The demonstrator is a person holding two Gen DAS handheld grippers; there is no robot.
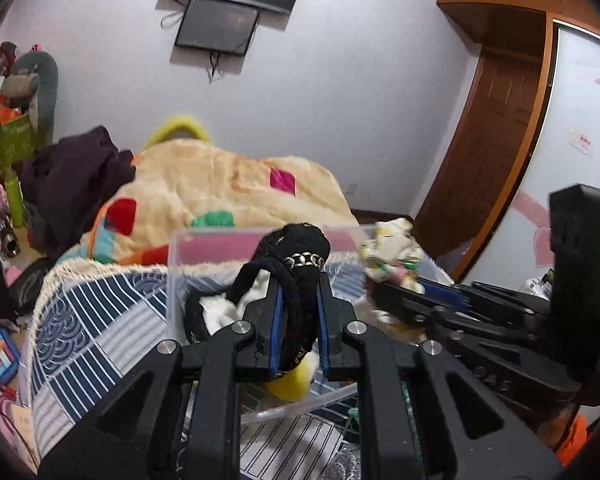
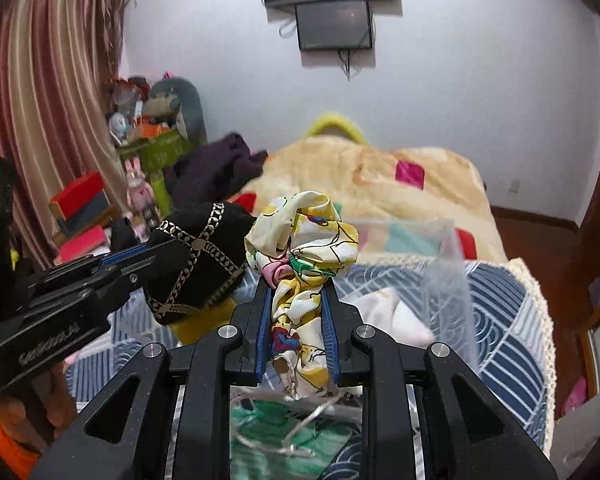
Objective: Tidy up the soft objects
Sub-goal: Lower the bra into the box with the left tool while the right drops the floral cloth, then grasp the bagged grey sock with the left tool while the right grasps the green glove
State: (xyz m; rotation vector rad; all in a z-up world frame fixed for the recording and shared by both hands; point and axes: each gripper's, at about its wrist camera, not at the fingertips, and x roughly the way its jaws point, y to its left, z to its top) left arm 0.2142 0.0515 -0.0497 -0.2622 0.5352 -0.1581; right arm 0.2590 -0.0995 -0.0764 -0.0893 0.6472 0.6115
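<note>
My left gripper [image 1: 298,280] is shut on a black cloth with a gold chain print [image 1: 300,256] and holds it over a clear plastic box [image 1: 176,276]; the cloth also shows in the right wrist view [image 2: 196,256]. My right gripper [image 2: 298,284] is shut on a yellow and white cartoon-print cloth [image 2: 304,248], held beside the black one above the box [image 2: 448,280]; it also shows in the left wrist view [image 1: 392,252]. In the box lie a white cloth [image 2: 388,312] and a yellow item [image 1: 292,384].
The box stands on a blue and white patterned cover [image 1: 100,332] on a bed. A beige blanket with coloured patches [image 1: 220,188] and dark clothes [image 1: 72,176] lie behind. Cluttered shelves [image 2: 148,132] stand at left, a wooden wardrobe [image 1: 496,120] at right.
</note>
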